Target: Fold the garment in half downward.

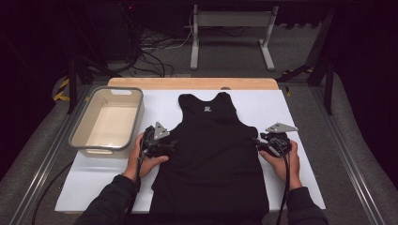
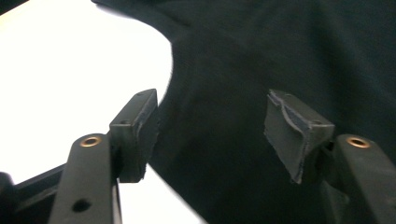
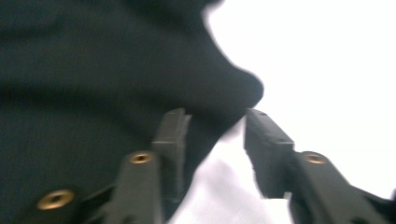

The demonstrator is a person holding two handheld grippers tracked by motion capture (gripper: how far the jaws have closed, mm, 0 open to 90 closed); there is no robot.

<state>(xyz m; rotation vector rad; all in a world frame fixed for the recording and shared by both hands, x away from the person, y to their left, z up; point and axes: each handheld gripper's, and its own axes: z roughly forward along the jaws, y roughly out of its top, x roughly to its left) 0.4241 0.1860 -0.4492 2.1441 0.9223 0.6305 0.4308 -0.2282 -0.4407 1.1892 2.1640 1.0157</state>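
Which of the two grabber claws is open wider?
The left gripper, at the black tank top's side edge near the tub. Its jaws gape far apart, while the right gripper's jaws stand closer together.

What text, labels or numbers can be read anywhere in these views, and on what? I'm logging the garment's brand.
No text can be read.
Black tank top: a small pale label sits just below the neckline in the high view, too small to read.
Grey bin: no markings visible.
Left gripper and right gripper: no lettering visible.
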